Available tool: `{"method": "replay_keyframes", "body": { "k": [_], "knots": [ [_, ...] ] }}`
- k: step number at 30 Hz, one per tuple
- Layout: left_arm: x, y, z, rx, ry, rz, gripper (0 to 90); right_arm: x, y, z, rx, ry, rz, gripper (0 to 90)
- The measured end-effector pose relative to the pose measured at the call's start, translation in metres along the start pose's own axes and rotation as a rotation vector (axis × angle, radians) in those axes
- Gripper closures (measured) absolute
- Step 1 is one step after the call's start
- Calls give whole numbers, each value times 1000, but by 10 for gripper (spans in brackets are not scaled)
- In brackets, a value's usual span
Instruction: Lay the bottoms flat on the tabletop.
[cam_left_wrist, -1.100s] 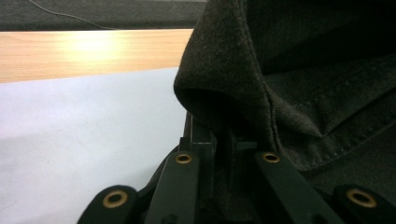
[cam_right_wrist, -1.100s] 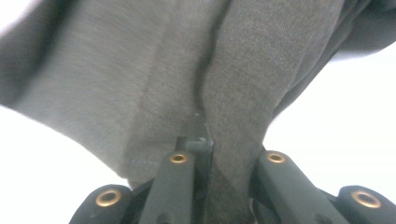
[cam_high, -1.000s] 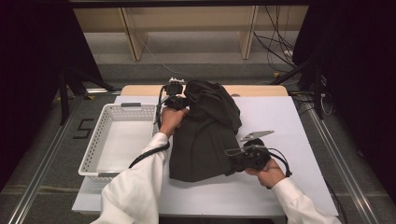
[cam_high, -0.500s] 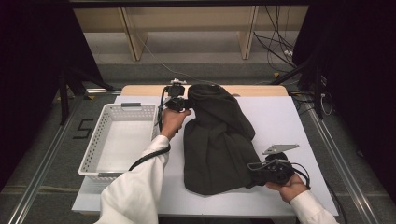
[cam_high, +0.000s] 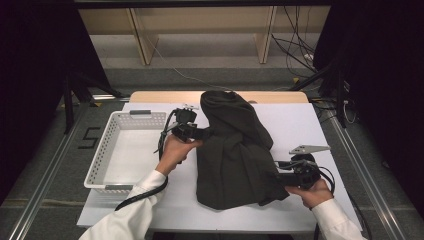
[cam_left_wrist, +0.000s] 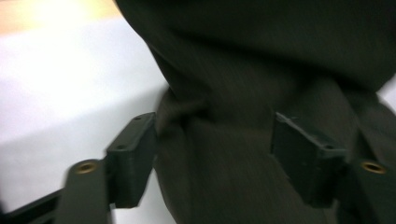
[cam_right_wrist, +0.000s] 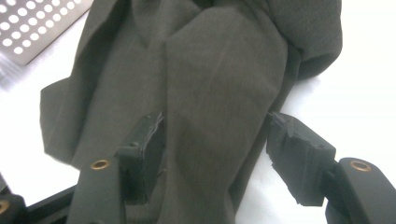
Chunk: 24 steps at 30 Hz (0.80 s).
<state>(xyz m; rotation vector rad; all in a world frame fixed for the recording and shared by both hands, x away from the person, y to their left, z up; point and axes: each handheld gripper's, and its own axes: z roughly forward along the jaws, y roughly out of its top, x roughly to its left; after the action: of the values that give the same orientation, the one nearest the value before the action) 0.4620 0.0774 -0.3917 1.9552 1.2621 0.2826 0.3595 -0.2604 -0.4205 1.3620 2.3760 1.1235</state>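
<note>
Cloth (cam_high: 235, 150) lies between the jaws of both grippers, left (cam_high: 202, 133) and right (cam_high: 276, 176); both have just been opening, pads now off the fabric. It rests spread longer on the table (cam_high: 310, 125), beside the basket (cam_high: 107, 165), released for a likely next fold.

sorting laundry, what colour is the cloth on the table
Very dark olive-grey cloth, plain; the right gripper view shows it best.

Room: white-topped table (cam_high: 300, 125) with a pale wooden far edge, on a grey floor (cam_high: 45, 170) crossed by metal rails (cam_high: 37, 200); light wooden shelving frame (cam_high: 200, 27) behind; black curtains (cam_high: 35, 60) at both sides; loose cables (cam_high: 300, 50) at far right; even overhead light.
</note>
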Motion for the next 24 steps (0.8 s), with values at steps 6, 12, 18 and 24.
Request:
{"method": "replay_keyframes", "body": {
  "k": [6,12,18,24],
  "knots": [
    [-19,-24,7,57,-37,35,228,0,-4,21,56,-7,-8,382],
    [-49,-46,42,163,-3,167,180,2,-8,32,113,-32,-16,400],
    [-57,-56,45,111,10,232,825,6,-16,43,150,-17,-28,588],
    [-68,-35,7,0,-106,215,850,16,-7,19,26,-45,-37,821]
  ]
}}
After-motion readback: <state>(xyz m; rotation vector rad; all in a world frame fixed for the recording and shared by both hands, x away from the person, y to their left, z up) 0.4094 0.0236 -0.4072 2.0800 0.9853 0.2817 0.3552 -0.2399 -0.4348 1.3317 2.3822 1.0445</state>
